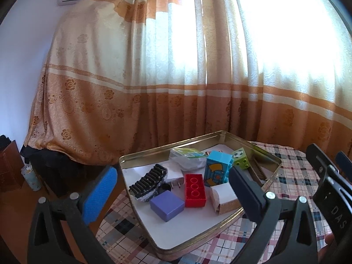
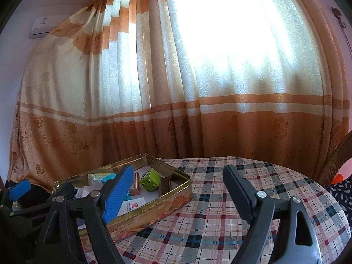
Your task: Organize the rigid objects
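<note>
Plaid tablecloth (image 2: 220,209); red brick (image 1: 195,190) in tin (image 1: 140,217), long axis pointing away.

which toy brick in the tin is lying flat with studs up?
The red brick, flat on the tin's floor with three round studs facing up. The blue brick stands taller with a printed face; the green one has a football print.

The tin (image 1: 140,200) is gold-rimmed with a white floor. In it lie a red brick (image 1: 194,190), purple box (image 1: 167,205), blue block (image 1: 217,171), green cube (image 1: 241,157) and perhaps black comb (image 1: 146,181). The surface (image 2: 231,209) wears plaid cloth; the curtain (image 1: 176,77) is cream and orange.
</note>
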Motion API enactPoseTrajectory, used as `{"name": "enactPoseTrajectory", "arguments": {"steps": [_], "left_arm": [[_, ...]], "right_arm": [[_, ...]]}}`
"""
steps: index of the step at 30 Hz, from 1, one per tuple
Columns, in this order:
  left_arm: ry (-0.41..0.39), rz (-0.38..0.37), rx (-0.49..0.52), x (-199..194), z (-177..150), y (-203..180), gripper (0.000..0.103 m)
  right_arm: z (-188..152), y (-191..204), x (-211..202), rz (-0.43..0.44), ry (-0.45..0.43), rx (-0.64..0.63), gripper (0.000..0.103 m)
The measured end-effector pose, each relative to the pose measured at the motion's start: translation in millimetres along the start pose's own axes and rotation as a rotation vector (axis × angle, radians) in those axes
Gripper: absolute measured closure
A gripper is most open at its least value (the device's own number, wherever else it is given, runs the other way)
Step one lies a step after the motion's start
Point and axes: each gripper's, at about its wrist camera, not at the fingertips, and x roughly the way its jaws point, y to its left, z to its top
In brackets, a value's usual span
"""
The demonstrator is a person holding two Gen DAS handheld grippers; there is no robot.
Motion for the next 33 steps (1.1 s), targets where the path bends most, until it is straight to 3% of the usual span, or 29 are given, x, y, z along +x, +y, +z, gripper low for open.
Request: {"name": "enactPoseTrajectory", "arguments": {"steps": [33], "left_arm": [[-0.061,0.053,0.02,-14,-2,-9,0.0]], "right_arm": [[2,-9,-16,-0.05,-0.059,0.03,0.016]]}}
